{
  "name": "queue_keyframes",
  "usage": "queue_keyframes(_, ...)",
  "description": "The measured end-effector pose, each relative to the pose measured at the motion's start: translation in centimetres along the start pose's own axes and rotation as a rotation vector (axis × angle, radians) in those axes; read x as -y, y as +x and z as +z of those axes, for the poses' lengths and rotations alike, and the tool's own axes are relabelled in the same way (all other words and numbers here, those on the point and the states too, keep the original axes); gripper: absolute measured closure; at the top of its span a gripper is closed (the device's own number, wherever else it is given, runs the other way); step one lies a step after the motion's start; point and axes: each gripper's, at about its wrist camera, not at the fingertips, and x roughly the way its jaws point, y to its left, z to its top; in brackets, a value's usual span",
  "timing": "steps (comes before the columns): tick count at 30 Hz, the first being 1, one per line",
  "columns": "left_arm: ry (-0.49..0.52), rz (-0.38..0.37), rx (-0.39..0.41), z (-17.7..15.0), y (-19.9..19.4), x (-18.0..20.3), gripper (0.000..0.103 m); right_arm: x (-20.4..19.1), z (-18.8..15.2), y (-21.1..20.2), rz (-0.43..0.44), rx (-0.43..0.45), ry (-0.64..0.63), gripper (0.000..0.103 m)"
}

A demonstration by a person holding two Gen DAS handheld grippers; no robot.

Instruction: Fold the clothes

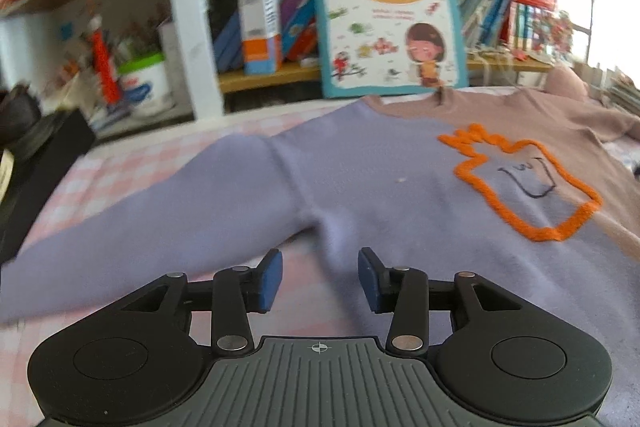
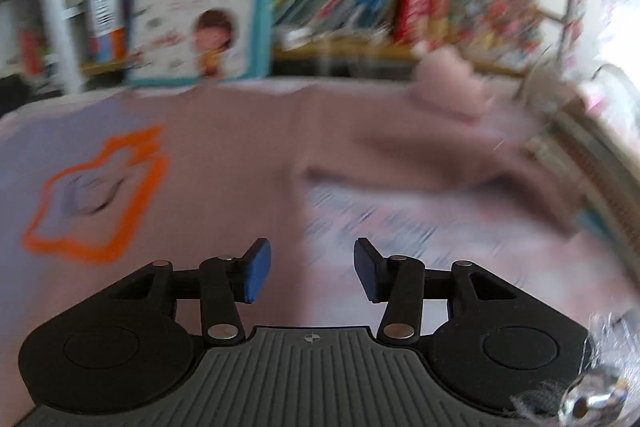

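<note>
**Lilac and pink sweater lies flat, both tongs open over its sides**

Lilac sleeve [image 1: 132, 227] stretches out toward the left edge of the checked bed [image 1: 132, 159], its long axis running sideways from the body. The left tongs [image 1: 320, 277] hover just above the armpit, where sleeve meets body, jaws spread wide and holding nothing. The sweater [image 1: 400, 187] lies face up across the middle, collar toward the bookshelf [image 1: 280, 75], with an orange outline [image 1: 520, 183] on its chest. On the right, the pink sleeve [image 2: 460, 163] angles out toward the right edge, ahead and to the right of the right tongs [image 2: 312, 269], which are also wide open and empty, over the body's pink side edge. Each sleeve is nearest its own-side tongs, so a first fold inward looks likely.
</note>
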Motion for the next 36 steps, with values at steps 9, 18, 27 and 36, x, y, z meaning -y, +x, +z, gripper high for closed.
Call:
queue_keyframes(9, -0.077, -0.049, -0.013, 0.6, 1.6, -1.2, 0.063, -0.9, -2.2, -1.2, 0.003, -0.007, 0.077, 0.078)
queue_keyframes(18, 0.055, 0.119, -0.008, 1.5, 3.0, -1.2, 0.097, -5.2, -3.2, -1.8, 0.158, -0.009, 0.028, 0.093)
queue_keyframes(27, 0.007, 0.008, -0.008, 0.5, 1.2, -1.1, 0.097, -5.0, -3.4, -2.1, -0.013, 0.035, 0.001, 0.094)
queue_keyframes(36, -0.061, 0.011, -0.004, 0.2, 1.0, -2.1, 0.092, -5.9, -4.2, -3.0, -0.008, 0.027, -0.03, 0.094)
